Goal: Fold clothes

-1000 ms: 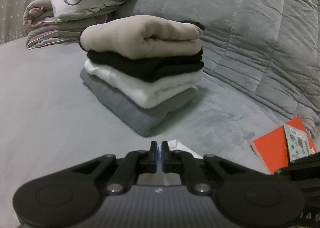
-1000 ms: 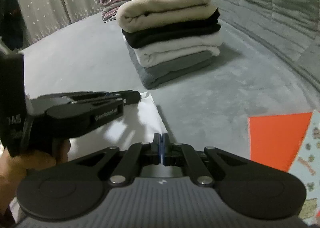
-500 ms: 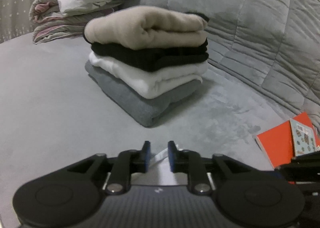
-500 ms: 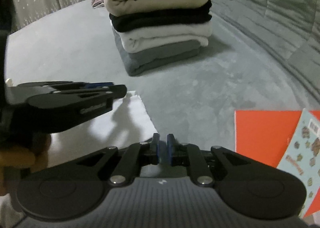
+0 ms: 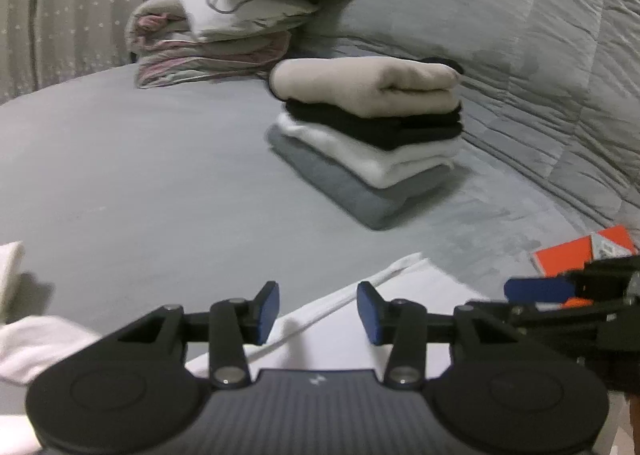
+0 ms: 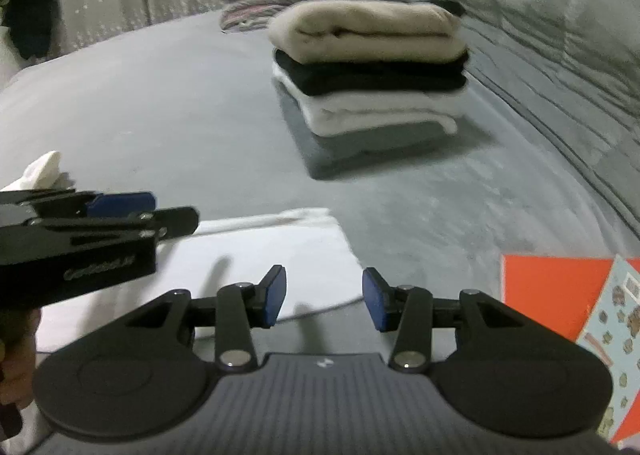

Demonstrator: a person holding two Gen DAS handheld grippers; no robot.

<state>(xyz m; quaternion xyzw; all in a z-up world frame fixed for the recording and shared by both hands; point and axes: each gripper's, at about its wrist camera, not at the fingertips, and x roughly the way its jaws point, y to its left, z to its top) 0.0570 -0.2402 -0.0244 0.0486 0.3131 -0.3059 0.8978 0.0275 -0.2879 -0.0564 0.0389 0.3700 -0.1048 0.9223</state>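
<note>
A white garment (image 6: 276, 247) lies flat and folded on the grey bed, its corner (image 5: 404, 279) showing just beyond my left gripper (image 5: 318, 311). That gripper is open, jaws wide apart, nothing between them. My right gripper (image 6: 324, 297) is open too and hovers over the garment's near right edge. The left gripper (image 6: 120, 215) appears from the side in the right wrist view, over the garment's left part. A stack of folded clothes (image 5: 372, 135), beige on black on white on grey, stands farther back (image 6: 372, 67).
Pillows and bedding (image 5: 228, 27) are piled behind the stack. A quilted grey cover (image 5: 540, 55) rises at the right. An orange book (image 6: 560, 295) lies at the right. More white cloth (image 5: 36, 339) lies at the left. A hand (image 6: 16, 355) holds the left gripper.
Both grippers went from shut to wide open, letting go of the white garment. Both pulled back and shifted left, so the stack now looks farther off.
</note>
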